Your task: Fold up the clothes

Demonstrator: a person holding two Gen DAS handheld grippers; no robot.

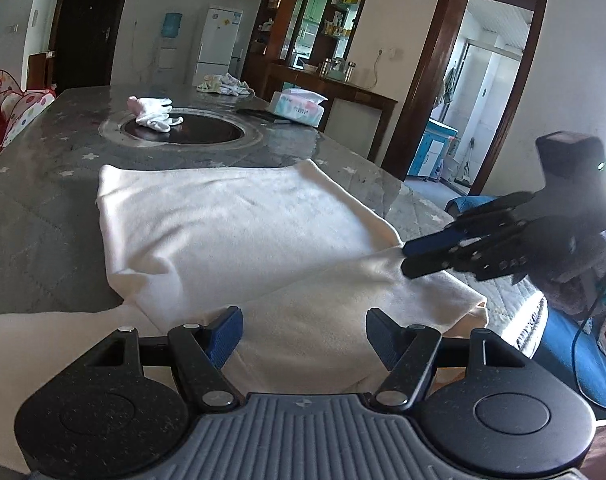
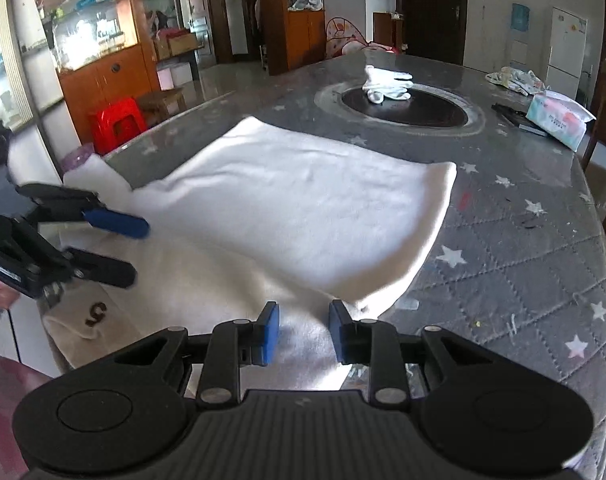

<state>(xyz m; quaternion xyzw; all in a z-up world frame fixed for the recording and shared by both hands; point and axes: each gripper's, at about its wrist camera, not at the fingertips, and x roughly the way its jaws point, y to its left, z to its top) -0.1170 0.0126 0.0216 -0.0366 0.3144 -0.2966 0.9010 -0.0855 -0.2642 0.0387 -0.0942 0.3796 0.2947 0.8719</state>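
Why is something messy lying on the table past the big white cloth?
Yes, a pair of crumpled white gloves sits on the dark round hotplate sunk into the grey star-patterned table, an odd spot. A bundle of rumpled pale clothes lies at the far edge, unfolded.

White garment (image 2: 287,216) spread on grey star-print table (image 2: 523,248), near edge folded over. Right gripper (image 2: 304,320) at 6 o'clock, jaws narrowly apart above cloth. Left gripper (image 2: 137,250) at 9 o'clock, jaws wide. White gloves (image 2: 387,86) at 1 o'clock.
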